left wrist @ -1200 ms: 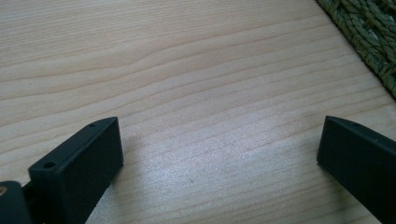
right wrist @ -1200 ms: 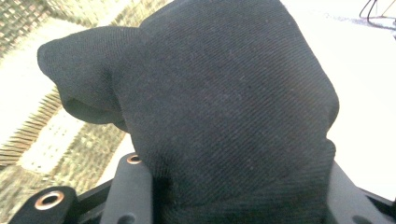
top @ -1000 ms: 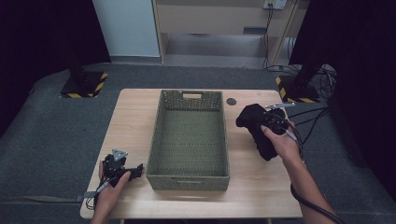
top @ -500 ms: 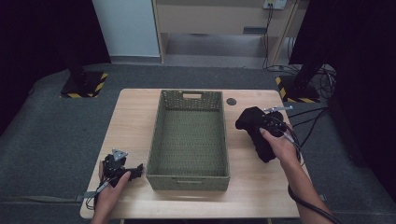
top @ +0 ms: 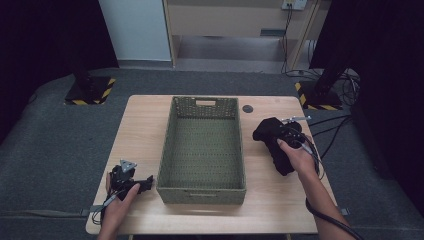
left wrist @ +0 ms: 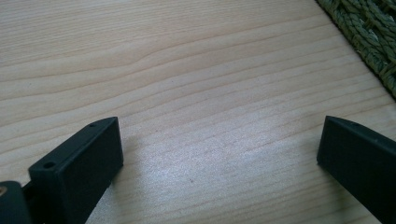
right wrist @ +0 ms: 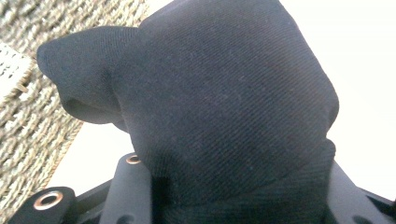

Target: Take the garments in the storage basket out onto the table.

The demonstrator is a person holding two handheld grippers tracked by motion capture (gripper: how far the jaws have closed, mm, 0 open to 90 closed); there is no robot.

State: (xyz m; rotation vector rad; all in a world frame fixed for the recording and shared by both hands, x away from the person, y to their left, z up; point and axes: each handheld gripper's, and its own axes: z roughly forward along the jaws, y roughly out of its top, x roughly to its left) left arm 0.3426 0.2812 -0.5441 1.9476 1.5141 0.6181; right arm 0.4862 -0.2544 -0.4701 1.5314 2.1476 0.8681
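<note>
Right tool (top: 280,142) sank, black cloth (top: 272,145) (clamped) beside basket (top: 202,186) rim.

We see grey carpet (top: 60,145) around the wooden table (top: 145,120); at twelve o'clock, a pale cabinet (top: 235,20); black curtains (top: 380,60) at three.

Between my two tongs stands the basket (top: 202,187), its walls blocking any straight way across the table (top: 145,125). Bare wood lies open on its left side and along the near edge. A small dark disc (top: 247,108) sits past its far right corner.
</note>
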